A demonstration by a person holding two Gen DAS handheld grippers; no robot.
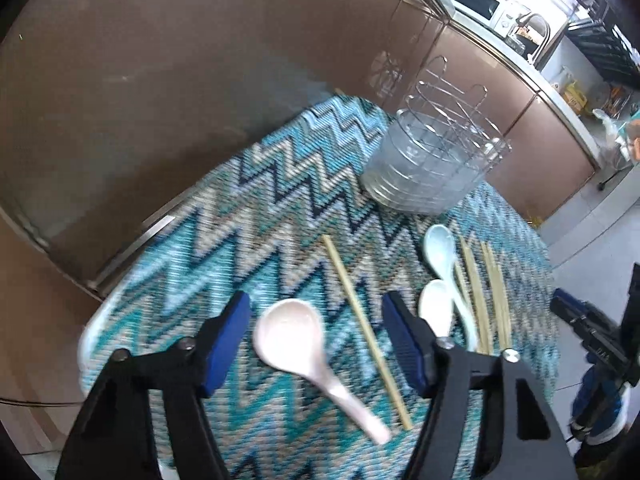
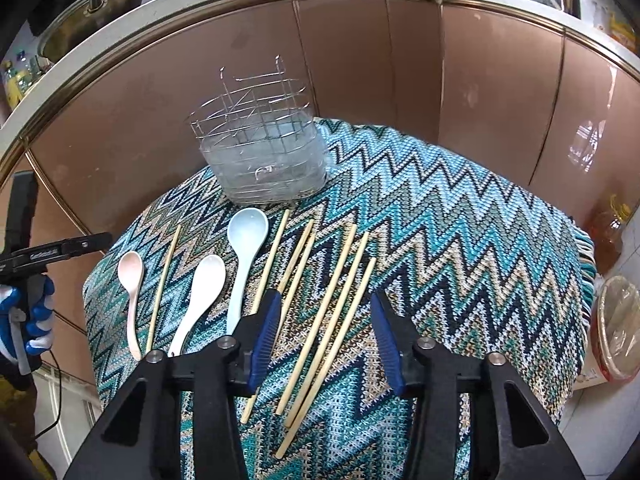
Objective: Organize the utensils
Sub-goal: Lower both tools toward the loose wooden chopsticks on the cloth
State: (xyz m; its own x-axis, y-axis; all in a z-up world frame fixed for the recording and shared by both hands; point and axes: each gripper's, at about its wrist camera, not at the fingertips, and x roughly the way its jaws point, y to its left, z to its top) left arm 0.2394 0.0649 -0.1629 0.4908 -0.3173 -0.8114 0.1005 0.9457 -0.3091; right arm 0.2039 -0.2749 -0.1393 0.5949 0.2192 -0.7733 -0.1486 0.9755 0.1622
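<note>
I see a small table draped in a zigzag cloth (image 2: pixel 440 216) pushed against brown cabinet doors (image 2: pixel 400 60); at its far edge stands the wire utensil holder (image 2: pixel 262 152), upright in a clear tub and holding nothing that I can see; in front of it the utensils lie in a loose row on the cloth; both of my grippers tilt steeply down toward the cloth; my right gripper (image 2: pixel 326 340) hangs over a cluster of bamboo chopsticks (image 2: pixel 332 308), jaws partly apart with several sticks lying between the blue pads, and I see no pad pressing on them; my left gripper (image 1: pixel 316 340) straddles the pink spoon (image 1: pixel 290 336) and a lone chopstick (image 1: pixel 362 320), jaws wider apart and touching neither as far as I can tell; a gloved hand (image 2: pixel 36 320) grips the left tool's handle at the right camera's left edge; to the right of the lone chopstick lie the white spoon (image 2: pixel 200 296) and the pale blue spoon (image 2: pixel 244 248), just beside each other, bowls pointing toward the holder
</note>
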